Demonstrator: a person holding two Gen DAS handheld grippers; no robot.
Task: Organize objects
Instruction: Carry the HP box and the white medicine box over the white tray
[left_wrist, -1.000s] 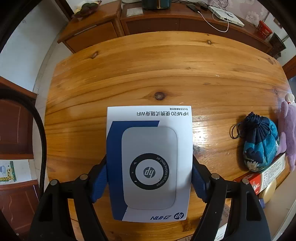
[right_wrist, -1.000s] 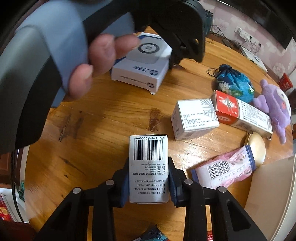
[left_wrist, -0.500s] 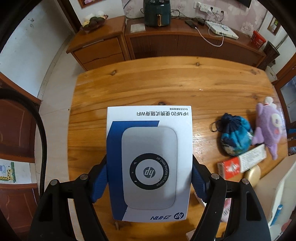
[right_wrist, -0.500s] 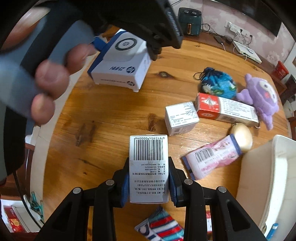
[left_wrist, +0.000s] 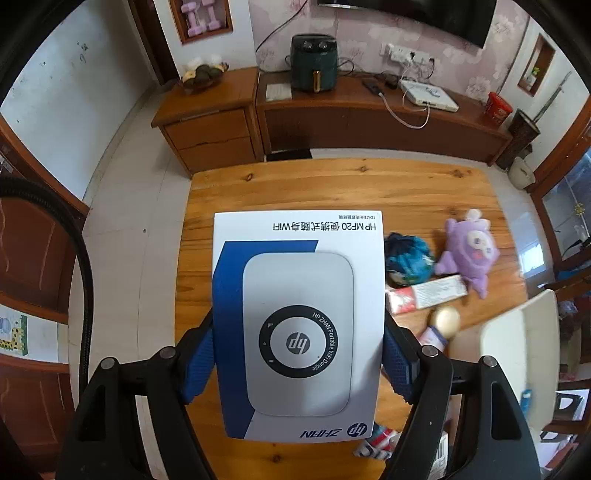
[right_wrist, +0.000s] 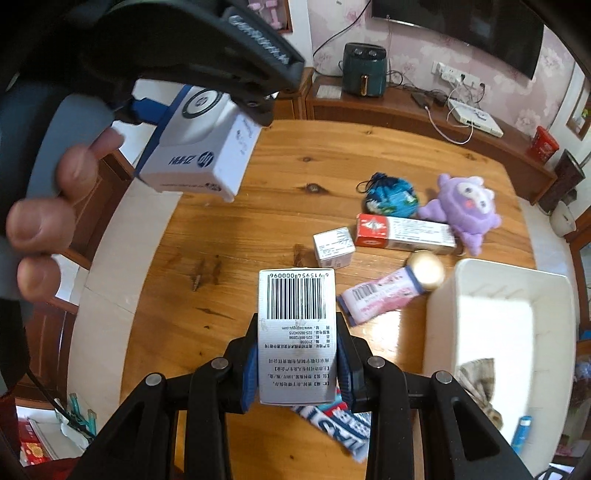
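Observation:
My left gripper (left_wrist: 297, 354) is shut on a white and blue HP WiFi box (left_wrist: 297, 314), held high above the wooden table (left_wrist: 332, 184). The same HP box (right_wrist: 195, 147) shows at the upper left of the right wrist view, with the hand that carries it. My right gripper (right_wrist: 297, 360) is shut on a small white barcode box (right_wrist: 297, 332), also lifted over the table (right_wrist: 240, 229). A white bin (right_wrist: 498, 325) stands at the table's right end.
On the table lie a small white box (right_wrist: 334, 247), a red and white carton (right_wrist: 402, 232), a pink tube with a gold cap (right_wrist: 384, 295), a blue drawstring pouch (right_wrist: 391, 194), a purple plush (right_wrist: 461, 206) and a striped packet (right_wrist: 332, 424). A sideboard (left_wrist: 332, 114) runs along the far wall.
Both grippers have risen with their boxes; the table looks smaller and farther below. The white bin has come into view at the right.

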